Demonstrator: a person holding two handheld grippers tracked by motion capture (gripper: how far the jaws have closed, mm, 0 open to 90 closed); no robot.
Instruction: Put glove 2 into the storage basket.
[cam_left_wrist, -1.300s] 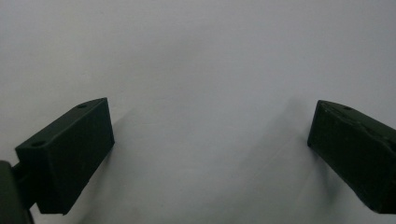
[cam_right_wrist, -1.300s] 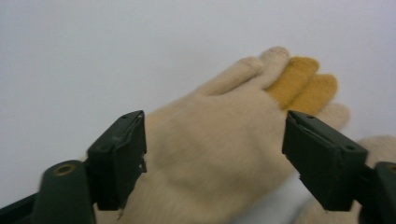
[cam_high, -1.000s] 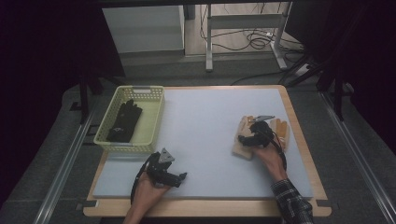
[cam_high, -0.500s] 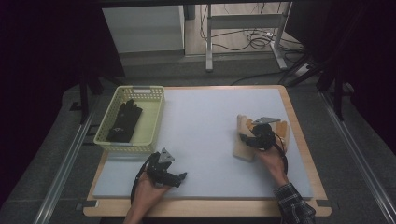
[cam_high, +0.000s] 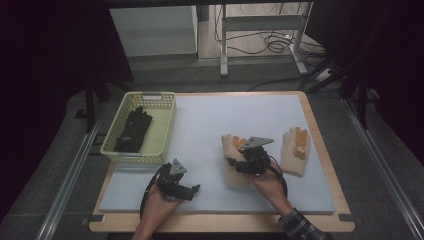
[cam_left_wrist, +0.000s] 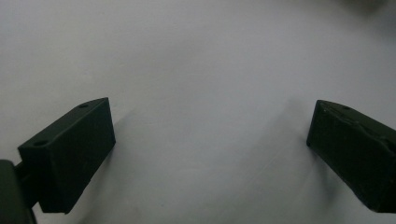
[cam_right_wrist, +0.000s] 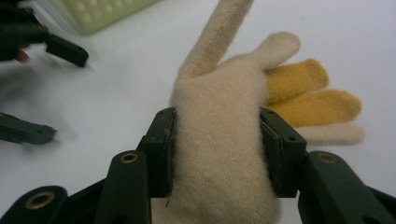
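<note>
A pale blue-white mat (cam_high: 210, 125) covers the wood-edged table, with a light yellow-green plastic basket (cam_high: 162, 127) at its left edge holding a black glove (cam_high: 132, 130). Near the middle, the right gripper (cam_right_wrist: 218, 149) has its jaws pressed against both sides of a cream knitted glove with yellow fingers (cam_right_wrist: 224, 140), pinching it across the palm, while a second cream and yellow glove (cam_high: 295, 152) lies flat just to its right. The left gripper (cam_high: 187, 189) sits near the front edge with its jaws spread wide over bare mat, seemingly just above it.
</note>
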